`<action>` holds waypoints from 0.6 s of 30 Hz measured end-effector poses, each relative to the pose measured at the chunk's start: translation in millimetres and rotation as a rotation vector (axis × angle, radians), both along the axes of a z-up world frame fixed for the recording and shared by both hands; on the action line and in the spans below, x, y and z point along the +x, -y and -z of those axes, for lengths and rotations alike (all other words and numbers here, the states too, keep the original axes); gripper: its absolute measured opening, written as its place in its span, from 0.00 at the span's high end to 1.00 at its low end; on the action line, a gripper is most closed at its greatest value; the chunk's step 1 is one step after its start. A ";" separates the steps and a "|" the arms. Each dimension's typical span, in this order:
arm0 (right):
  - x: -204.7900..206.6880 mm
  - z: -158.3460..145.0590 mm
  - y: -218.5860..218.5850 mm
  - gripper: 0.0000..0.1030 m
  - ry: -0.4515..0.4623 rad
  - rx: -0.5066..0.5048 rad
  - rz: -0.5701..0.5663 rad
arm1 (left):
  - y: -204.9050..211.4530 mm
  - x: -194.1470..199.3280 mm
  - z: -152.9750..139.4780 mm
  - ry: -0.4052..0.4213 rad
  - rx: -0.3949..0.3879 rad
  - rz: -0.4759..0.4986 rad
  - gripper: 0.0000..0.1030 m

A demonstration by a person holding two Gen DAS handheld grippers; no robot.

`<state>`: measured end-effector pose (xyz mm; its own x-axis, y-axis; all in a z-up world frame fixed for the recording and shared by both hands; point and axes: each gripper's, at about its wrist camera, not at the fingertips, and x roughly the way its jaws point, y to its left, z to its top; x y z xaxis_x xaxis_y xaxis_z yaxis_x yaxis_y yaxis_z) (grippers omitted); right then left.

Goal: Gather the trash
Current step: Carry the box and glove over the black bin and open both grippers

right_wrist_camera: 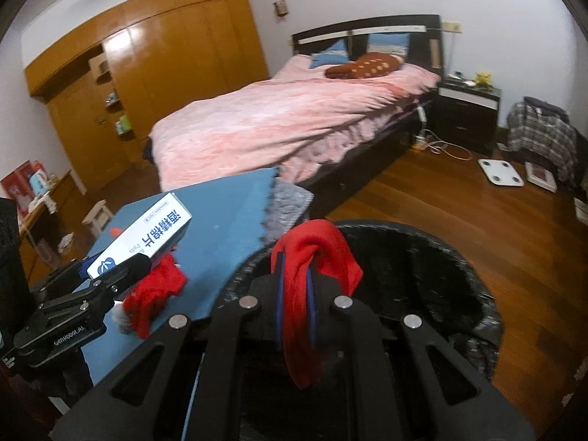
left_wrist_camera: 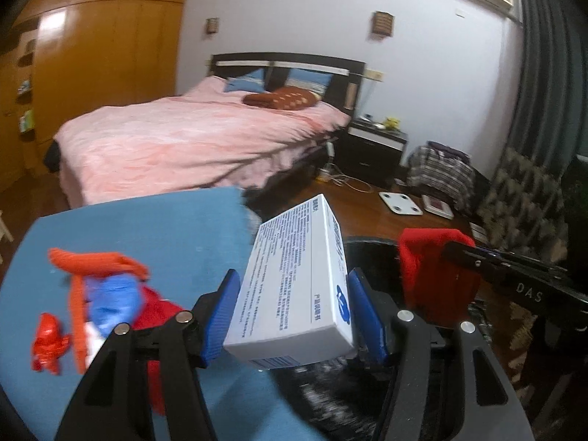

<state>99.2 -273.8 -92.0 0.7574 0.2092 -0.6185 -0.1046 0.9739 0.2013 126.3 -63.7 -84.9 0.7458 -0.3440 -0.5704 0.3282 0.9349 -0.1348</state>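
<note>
In the left wrist view the left gripper [left_wrist_camera: 294, 312] has its jaws clamped on a white box [left_wrist_camera: 294, 286] with blue print, its blue pads pressing both long sides; the box fills the lower middle of the frame, tilted up and away. In the right wrist view the right gripper [right_wrist_camera: 296, 294] has its jaws nearly together, pinching a red cloth [right_wrist_camera: 312, 253] that bunches above the pads and hangs down between them at lower centre.

Just behind and below the red cloth gapes a black bin [right_wrist_camera: 422, 257] lined with a black bag, at lower right of that view. The left gripper with its box appears at the left edge there, over the blue tabletop [right_wrist_camera: 228, 228].

On the tabletop, at lower left of the left wrist view, lie more scraps: an orange strip [left_wrist_camera: 92, 261], a blue and white crumple [left_wrist_camera: 110, 301], a small red figure [left_wrist_camera: 47, 341] and another red cloth [left_wrist_camera: 158, 316].

Beyond, a bed with a pink cover [left_wrist_camera: 183, 139] crosses mid-frame, with a wooden wardrobe [left_wrist_camera: 103, 55] at upper left and a white scale [left_wrist_camera: 400, 203] on the wooden floor at right.
</note>
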 end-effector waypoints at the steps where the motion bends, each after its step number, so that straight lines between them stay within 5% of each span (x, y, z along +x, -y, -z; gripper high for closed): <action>1: -0.9 1.5 5.4 0.88 -0.002 0.000 0.011 | 5.8 0.1 1.4 -0.001 0.000 0.012 0.42; 4: -2.0 9.0 21.5 0.87 -0.019 -0.011 0.046 | 26.9 5.8 6.1 -0.023 -0.018 0.071 0.41; 8: -2.4 16.1 35.0 0.51 -0.034 -0.024 0.098 | 39.4 6.8 6.7 -0.022 -0.024 0.097 0.23; 12: -5.9 20.4 40.1 0.24 -0.022 -0.045 0.127 | 29.7 7.3 7.1 -0.022 -0.014 0.071 0.17; 15: -7.1 19.3 34.6 0.10 0.003 -0.055 0.143 | 10.6 3.8 5.7 -0.019 -0.005 0.019 0.13; 18: -5.5 17.0 23.8 0.07 0.023 -0.049 0.129 | -10.3 -1.8 6.5 -0.012 0.005 -0.037 0.11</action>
<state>93.7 -297.6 -108.9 0.7901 0.0788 -0.6080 0.0183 0.9882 0.1518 124.6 -53.4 -91.4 0.7510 -0.3133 -0.5813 0.2914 0.9472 -0.1340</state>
